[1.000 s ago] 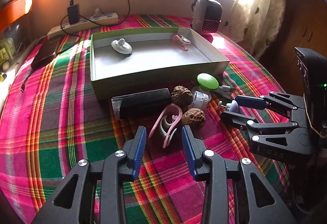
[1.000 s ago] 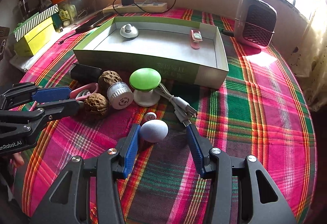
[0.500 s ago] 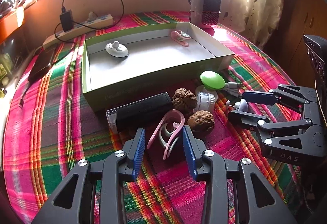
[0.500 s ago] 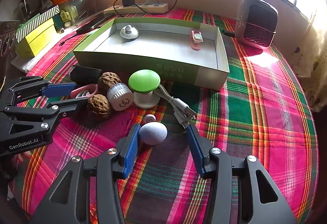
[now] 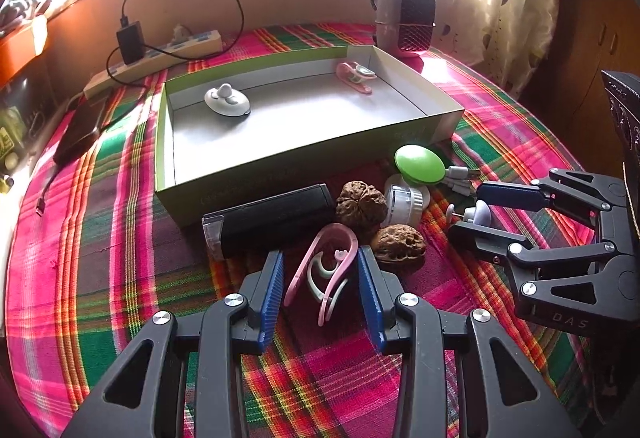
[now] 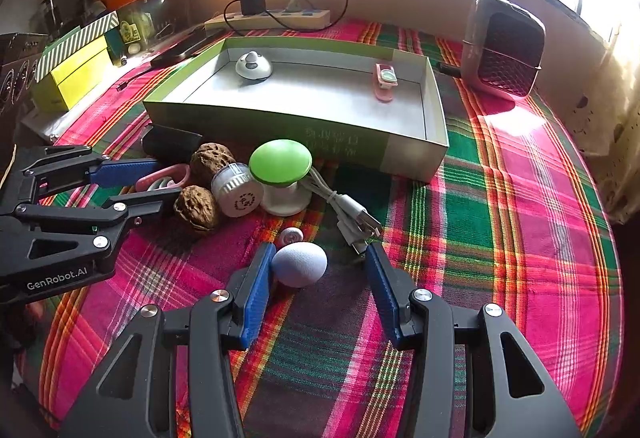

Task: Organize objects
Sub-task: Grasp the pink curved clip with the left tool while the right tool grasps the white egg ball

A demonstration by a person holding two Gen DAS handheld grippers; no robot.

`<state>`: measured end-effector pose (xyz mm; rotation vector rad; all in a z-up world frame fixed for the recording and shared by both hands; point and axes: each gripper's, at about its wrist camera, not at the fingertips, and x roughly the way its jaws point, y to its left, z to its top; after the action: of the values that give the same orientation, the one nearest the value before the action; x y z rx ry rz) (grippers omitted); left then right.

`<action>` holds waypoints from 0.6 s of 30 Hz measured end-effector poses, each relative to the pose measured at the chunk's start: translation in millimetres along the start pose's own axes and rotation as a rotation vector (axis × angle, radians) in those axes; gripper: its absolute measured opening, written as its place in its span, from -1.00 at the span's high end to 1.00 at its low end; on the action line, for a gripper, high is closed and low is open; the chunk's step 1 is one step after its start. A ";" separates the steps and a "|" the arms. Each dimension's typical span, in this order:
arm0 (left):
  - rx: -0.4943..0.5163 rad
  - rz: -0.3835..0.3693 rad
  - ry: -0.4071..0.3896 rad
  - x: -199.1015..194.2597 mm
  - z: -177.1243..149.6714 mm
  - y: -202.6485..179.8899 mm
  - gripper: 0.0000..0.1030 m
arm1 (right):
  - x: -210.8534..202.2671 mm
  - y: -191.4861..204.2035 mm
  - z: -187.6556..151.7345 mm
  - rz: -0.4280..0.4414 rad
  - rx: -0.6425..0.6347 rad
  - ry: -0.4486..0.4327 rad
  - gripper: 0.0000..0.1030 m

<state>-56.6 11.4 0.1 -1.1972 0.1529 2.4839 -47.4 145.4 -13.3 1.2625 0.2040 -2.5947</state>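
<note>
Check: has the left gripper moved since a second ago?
Yes. The left gripper advanced toward the green box; its fingers now straddle the pink clip.

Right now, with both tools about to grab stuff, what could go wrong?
1. The left tool is open around the pink clip. A walnut sits right beside one finger, so closing may bump it and set it rolling.
2. The right tool has the round lilac egg against one finger only; it might squirt out sideways.
3. The cable lies near the other finger and could snag.
</note>
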 end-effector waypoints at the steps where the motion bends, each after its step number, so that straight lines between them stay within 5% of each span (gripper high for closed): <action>1: -0.004 -0.001 -0.001 -0.1 0.0 0.6 0.36 | 0.0 0.1 -0.1 0.000 -0.001 -0.001 0.07; 5: -0.016 0.017 -0.003 -1.1 -0.7 3.4 0.58 | -0.6 -0.3 -0.1 0.005 -0.003 -0.005 0.21; 13: -0.032 0.008 -0.007 -2.8 -2.4 5.8 0.59 | -1.7 0.6 -0.2 0.013 -0.007 -0.011 0.53; 18: -0.033 0.011 -0.009 -3.9 -3.7 5.3 0.59 | -1.5 -0.1 -0.4 0.015 -0.004 -0.012 0.53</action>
<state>-53.7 4.4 0.4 -1.2019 0.1168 2.5103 -46.2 145.9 -12.4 1.2419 0.1966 -2.5870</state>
